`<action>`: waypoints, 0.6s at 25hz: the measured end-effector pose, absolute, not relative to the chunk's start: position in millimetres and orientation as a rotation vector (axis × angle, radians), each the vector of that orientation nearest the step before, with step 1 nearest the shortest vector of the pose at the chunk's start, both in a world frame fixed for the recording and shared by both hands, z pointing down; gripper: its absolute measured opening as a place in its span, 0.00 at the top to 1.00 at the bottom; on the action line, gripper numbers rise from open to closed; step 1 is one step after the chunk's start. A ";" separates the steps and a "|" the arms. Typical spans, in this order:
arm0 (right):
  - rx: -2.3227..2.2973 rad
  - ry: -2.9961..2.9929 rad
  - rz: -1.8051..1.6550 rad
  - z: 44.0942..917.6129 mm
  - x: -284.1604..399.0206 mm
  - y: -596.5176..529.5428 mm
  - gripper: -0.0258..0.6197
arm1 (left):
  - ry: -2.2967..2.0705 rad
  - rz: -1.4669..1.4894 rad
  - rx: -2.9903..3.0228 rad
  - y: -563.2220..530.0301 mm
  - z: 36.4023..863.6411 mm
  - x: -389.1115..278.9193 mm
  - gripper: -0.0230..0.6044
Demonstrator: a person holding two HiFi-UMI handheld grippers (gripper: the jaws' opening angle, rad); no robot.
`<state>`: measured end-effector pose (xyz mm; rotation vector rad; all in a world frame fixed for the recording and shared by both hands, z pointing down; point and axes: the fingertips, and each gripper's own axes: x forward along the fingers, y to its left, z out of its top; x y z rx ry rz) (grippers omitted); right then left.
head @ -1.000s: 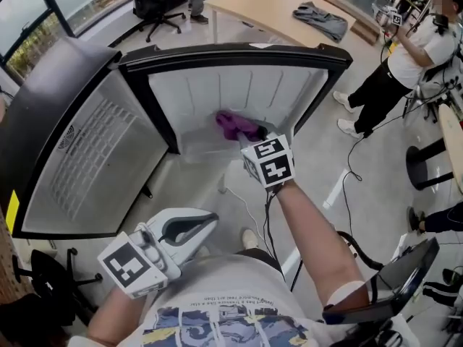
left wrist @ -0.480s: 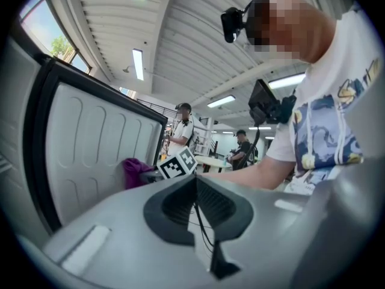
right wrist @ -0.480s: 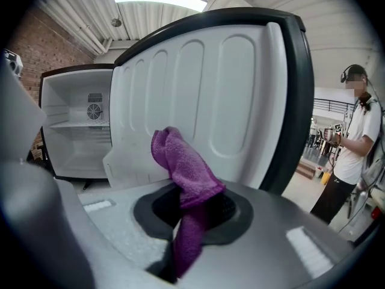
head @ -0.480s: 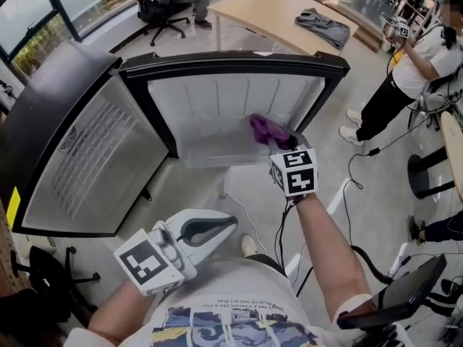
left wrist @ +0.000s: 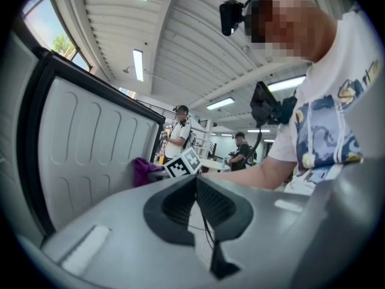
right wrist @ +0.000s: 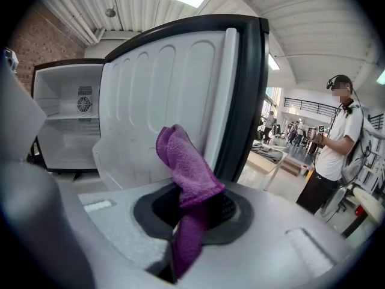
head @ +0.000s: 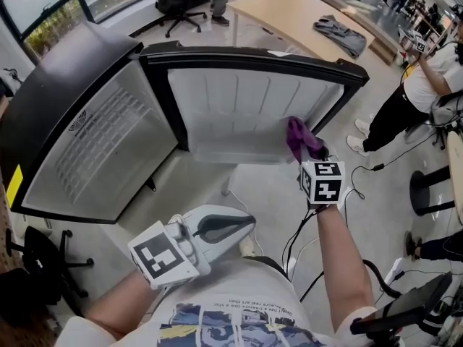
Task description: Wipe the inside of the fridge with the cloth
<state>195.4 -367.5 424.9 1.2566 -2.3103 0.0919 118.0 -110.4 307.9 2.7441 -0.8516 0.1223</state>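
Observation:
The small fridge stands open: its white interior (head: 101,150) with a fan grille lies at the left, and its ribbed inner door panel (head: 239,107) faces me in the head view. A purple cloth (head: 299,139) is pinched in my right gripper (head: 311,152), pressed near the panel's right edge just above the door shelf (head: 231,152). In the right gripper view the cloth (right wrist: 186,167) sticks up from the shut right gripper (right wrist: 191,206) in front of the door panel (right wrist: 162,101). My left gripper (head: 242,227) hangs low near my torso, shut and empty. The left gripper (left wrist: 195,182) shows its jaws meeting.
A person (head: 427,85) stands at the right beside cables (head: 362,166) on the floor. Behind the fridge is a wooden table (head: 304,13) with a grey garment (head: 340,33). An office chair (head: 177,2) stands at the back, another chair (head: 32,266) at the lower left.
My right gripper has slid the purple cloth rightward along the door's inner panel, from its middle to its right edge. The left gripper has stayed low and shut.

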 end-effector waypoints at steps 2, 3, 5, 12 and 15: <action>1.260 -2.316 0.096 423.1 196.1 -365.5 0.88 | -0.852 0.121 2.744 -109.3 307.6 116.9 0.96; 1.252 -2.325 0.095 421.7 193.2 -363.5 0.88 | -0.855 0.120 2.741 -108.7 307.7 115.3 0.96; 1.219 -2.355 0.087 417.5 181.0 -357.1 0.88 | -0.862 0.117 2.735 -107.2 307.6 111.2 0.96; 1.000 -2.495 0.045 407.1 106.4 -322.7 0.88 | -0.918 0.115 2.726 -96.4 304.1 96.3 0.96; 0.890 -2.541 0.037 411.3 67.1 -308.3 0.88 | -0.961 0.116 2.710 -90.1 302.7 85.1 0.96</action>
